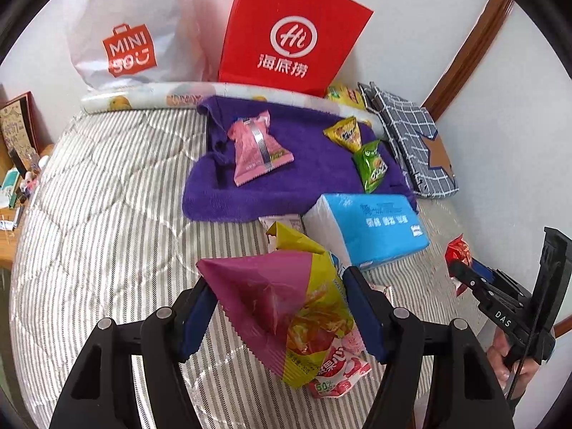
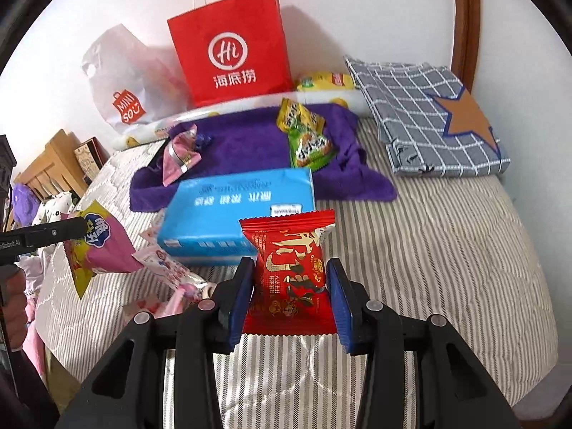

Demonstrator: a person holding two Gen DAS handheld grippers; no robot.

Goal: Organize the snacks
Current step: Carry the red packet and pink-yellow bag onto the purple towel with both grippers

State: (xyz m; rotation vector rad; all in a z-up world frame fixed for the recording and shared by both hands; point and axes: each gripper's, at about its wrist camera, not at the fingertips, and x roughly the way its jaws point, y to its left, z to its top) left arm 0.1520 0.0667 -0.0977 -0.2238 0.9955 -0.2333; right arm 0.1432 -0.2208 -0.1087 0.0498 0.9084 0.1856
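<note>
Up close in the left wrist view, the left gripper (image 1: 282, 307) clamps a pink-and-yellow snack bag (image 1: 286, 307) between its blue pads, holding it clear of the striped bed (image 1: 107, 214). Beyond the bag lies a blue tissue pack (image 1: 371, 228), and beyond that a purple towel (image 1: 286, 178). On the towel rest a pink packet (image 1: 255, 146), a yellow packet (image 1: 345, 132) and a green packet (image 1: 373, 164), the last two touching. A red paper bag (image 1: 286, 35) and a white plastic bag (image 1: 128, 35) stand against the wall behind the towel. Right of the tissue pack, the right gripper (image 1: 461, 271) grips a red packet (image 1: 459, 250).

Next, in the right wrist view, the right gripper (image 2: 291, 289) is closed on the red packet (image 2: 291, 271), upright between its pads, in front of the tissue pack (image 2: 236, 211). Left of the pack, the left gripper (image 2: 77, 228) holds the snack bag (image 2: 100, 246) above the bed (image 2: 429, 250). A checked cloth (image 2: 422, 114) lies right of the towel (image 2: 246, 143).
</note>
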